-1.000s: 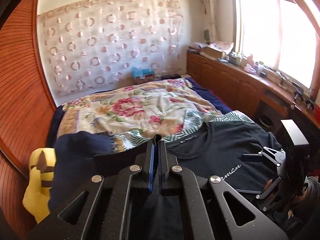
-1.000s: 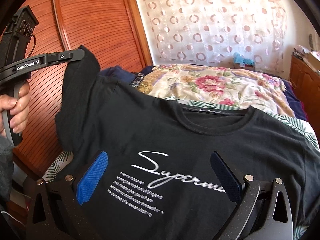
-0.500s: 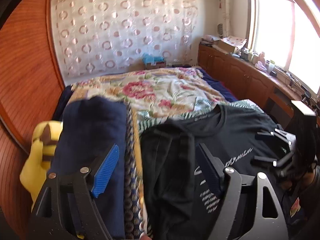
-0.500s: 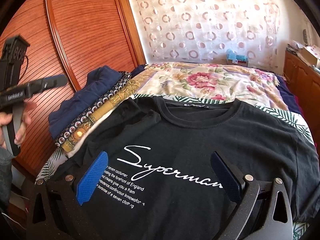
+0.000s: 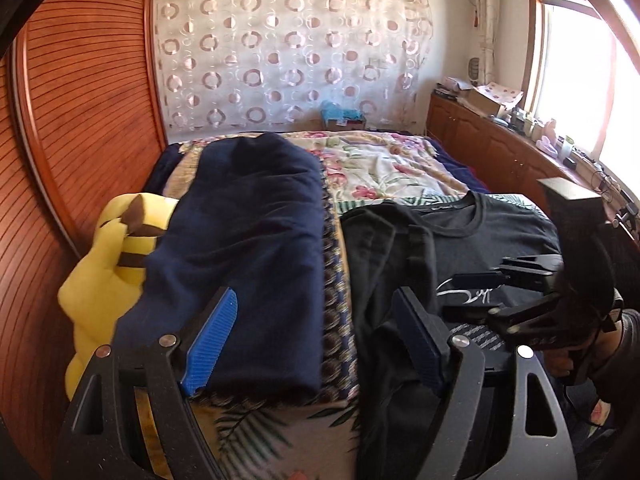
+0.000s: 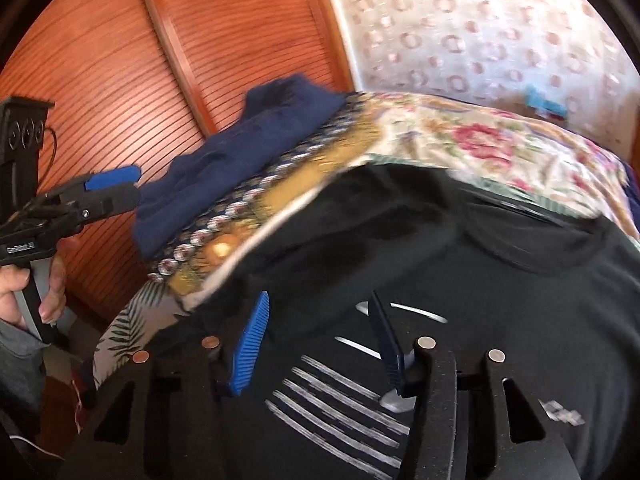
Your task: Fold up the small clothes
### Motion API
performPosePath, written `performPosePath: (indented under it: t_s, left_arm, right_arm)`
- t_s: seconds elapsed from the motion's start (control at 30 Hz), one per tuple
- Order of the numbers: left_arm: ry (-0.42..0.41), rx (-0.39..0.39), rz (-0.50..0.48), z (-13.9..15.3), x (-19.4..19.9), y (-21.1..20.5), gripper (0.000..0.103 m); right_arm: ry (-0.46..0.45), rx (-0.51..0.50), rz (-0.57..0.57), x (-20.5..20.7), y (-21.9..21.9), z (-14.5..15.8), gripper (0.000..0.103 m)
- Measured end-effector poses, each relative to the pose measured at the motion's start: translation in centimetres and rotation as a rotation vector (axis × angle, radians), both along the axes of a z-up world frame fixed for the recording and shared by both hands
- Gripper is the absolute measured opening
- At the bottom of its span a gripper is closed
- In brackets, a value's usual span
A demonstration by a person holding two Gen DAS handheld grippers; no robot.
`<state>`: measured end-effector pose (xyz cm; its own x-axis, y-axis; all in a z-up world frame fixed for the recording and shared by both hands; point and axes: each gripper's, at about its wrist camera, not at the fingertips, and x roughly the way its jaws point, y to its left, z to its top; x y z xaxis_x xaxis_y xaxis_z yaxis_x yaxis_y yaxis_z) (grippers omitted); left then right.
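A black T-shirt (image 5: pixel 460 248) with white lettering lies on the bed, its left sleeve bunched inward; it fills the right wrist view (image 6: pixel 500 280). My left gripper (image 5: pixel 316 344) is open and empty, off the bed's left front corner, over the edge between a folded navy garment (image 5: pixel 248 240) and the shirt. My right gripper (image 6: pixel 320 344) is open, partly narrowed, low over the shirt's printed chest; it also shows in the left wrist view (image 5: pixel 480 292). The left gripper (image 6: pixel 112 184) shows at the left of the right wrist view.
The navy garment (image 6: pixel 240 148) lies on a floral quilt (image 5: pixel 380 164) with a patterned border. A yellow plush toy (image 5: pixel 104 264) sits at the bed's left edge by a wooden wardrobe (image 5: pixel 72 120). A wooden cabinet (image 5: pixel 500 148) with clutter runs under the window.
My left gripper opened, let go of the shirt sleeve and swung left. The shirt dropped flat. My right gripper moved down and left over the print, its jaws narrowing.
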<state>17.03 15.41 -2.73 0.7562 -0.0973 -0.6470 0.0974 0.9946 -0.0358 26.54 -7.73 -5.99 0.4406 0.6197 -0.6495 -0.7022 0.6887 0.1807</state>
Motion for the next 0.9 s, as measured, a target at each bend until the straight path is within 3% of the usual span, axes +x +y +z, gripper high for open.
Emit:
performPosePath:
  t_s: [0.07, 0.2, 0.33, 0.37, 0.4, 0.43, 0.73, 0.9]
  left_arm:
    - [0.000, 0.008, 0.011, -0.1, -0.2, 0.5, 0.080]
    - [0.003, -0.002, 0.024, -0.7, -1.0, 1.7, 0.080]
    - [0.012, -0.012, 0.030, -1.3, -1.5, 2.1, 0.080]
    - [0.015, -0.013, 0.030, -1.4, -1.6, 2.1, 0.080]
    - [0.016, -0.014, 0.029, -1.5, -1.7, 2.2, 0.080]
    - [0.015, -0.014, 0.029, -1.5, -1.8, 2.1, 0.080]
    - [0.012, -0.029, -0.032, -1.8, -2.2, -0.6, 0.080]
    - [0.031, -0.029, -0.091, -3.0, -1.7, -3.3, 0.080]
  right_arm:
    - [0.007, -0.024, 0.047, 0.4, 2.3, -0.6, 0.049]
    - [0.041, -0.080, 0.070, 2.7, 4.8, -2.5, 0.029]
    - [0.039, -0.087, 0.062, 4.1, 5.9, -2.7, 0.026]
    - [0.019, -0.082, 0.074, 4.1, 5.9, -2.8, 0.022]
    - [-0.001, -0.097, 0.073, 3.9, 6.1, -2.7, 0.009]
    - [-0.015, -0.109, 0.064, 3.7, 6.2, -2.9, 0.005]
    - [-0.049, -0.029, -0.054, -0.3, -0.1, -1.2, 0.005]
    - [0.004, -0.012, -0.109, -2.3, -3.4, -1.8, 0.005]
